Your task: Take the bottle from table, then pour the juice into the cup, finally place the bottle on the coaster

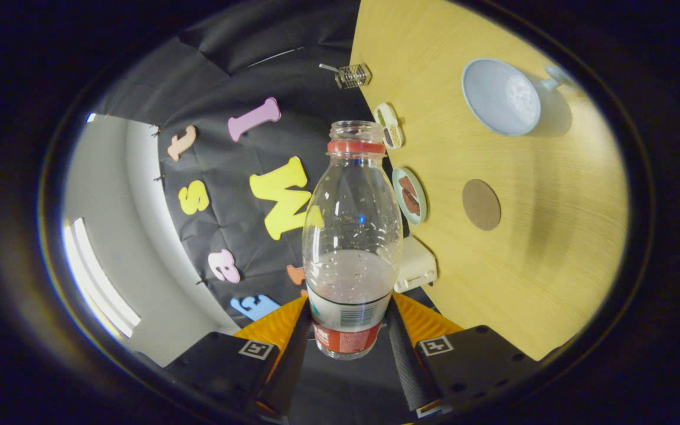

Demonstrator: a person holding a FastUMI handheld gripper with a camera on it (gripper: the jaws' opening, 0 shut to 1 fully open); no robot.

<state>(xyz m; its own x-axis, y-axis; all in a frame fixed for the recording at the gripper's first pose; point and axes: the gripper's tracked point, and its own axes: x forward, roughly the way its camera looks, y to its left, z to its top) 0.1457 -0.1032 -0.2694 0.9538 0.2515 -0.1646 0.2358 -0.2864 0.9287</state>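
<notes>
While the fingers (347,339) grip the lower part of the uncapped bottle (352,236) from both sides, it is held off the desk (552,248), a little liquid near its base. Right of it lie the brown coaster (481,204) and, farther off, the pale blue cup (500,97), with open wood between them. Small dishes (409,195) line the desk's edge.

Open tabletop (529,265) btwn coaster (481,204) & cup (500,96); dishes (409,195) along table edge nr bottle (352,236).
</notes>
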